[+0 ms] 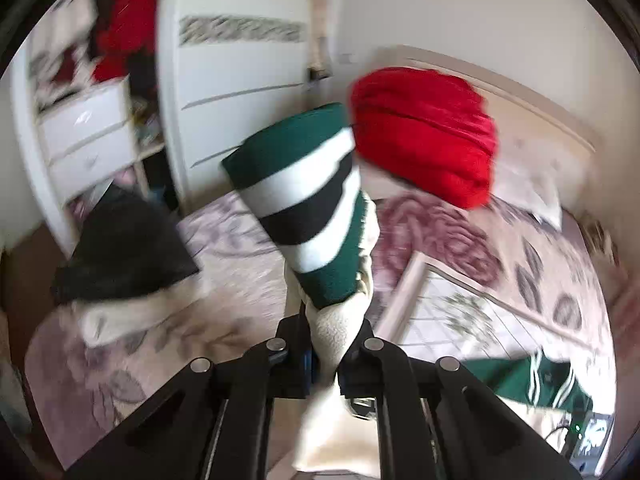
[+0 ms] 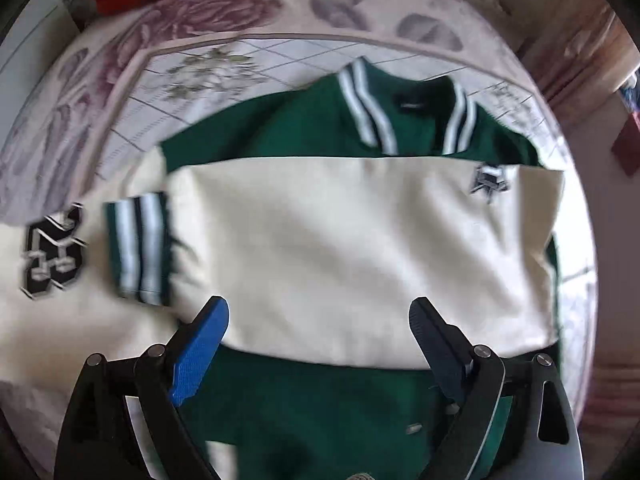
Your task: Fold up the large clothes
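Green-and-cream varsity jacket (image 2: 340, 248), a bulky fleece piece with striped ribbed collar and cuffs, lies spread across the bed (image 2: 224, 12), its collar at the far side and its hem near me. I judge the fold to be partway along. One cream sleeve already lies across the chest in a broad band, and its striped cuff (image 2: 138, 246) rests at the left beside a black number patch (image 2: 54, 252).

My left gripper (image 1: 326, 344) has its fingers clamped tight on the other cream sleeve (image 1: 336, 340), whose green, white and black cuff (image 1: 304, 200) stands up in the air in front of the lens. That sleeve is not yet laid down, and the body has not been doubled over, so I reckon most of the folding is left.

My right gripper (image 2: 318, 332) hangs above the jacket's lower half with its blue-padded fingers (image 2: 200, 352) spread wide and nothing between them.

The bed wears a pale cover with large mauve roses and a quilted white panel (image 2: 188, 76) under the jacket. A red bundle of cloth (image 1: 424, 132) and a black garment (image 1: 124, 240) sit at the far end. Beyond are a white wardrobe (image 1: 236, 72), white drawers (image 1: 86, 136) and a cream headboard (image 1: 540, 112).
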The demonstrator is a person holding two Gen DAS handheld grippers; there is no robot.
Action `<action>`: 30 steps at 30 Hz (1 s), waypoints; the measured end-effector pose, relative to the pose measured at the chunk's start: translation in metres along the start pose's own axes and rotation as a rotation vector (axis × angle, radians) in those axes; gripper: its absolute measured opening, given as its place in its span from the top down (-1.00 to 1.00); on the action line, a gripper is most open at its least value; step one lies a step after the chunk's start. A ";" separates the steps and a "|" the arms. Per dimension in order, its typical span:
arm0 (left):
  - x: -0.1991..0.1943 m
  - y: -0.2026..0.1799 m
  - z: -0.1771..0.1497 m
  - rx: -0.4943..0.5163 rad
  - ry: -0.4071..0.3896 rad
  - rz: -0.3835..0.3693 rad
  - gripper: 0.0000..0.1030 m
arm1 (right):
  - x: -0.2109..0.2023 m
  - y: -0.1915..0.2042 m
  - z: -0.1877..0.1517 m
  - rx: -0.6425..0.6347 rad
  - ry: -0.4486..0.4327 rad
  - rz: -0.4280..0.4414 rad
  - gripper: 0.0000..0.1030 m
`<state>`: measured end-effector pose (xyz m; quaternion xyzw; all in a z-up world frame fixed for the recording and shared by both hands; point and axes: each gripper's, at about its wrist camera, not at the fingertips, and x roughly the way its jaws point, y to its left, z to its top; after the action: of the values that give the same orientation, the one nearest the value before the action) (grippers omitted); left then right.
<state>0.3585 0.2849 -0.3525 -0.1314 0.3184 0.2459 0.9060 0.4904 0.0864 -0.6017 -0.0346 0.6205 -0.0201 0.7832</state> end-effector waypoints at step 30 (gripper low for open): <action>-0.020 -0.469 -0.280 0.682 0.481 -0.417 0.58 | 0.063 -0.415 -0.154 0.554 0.181 0.159 -0.81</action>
<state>0.4497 -0.2289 -0.5146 0.0594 0.5486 -0.0978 0.8282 0.3594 -0.3363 -0.6655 0.2310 0.6596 -0.1303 0.7033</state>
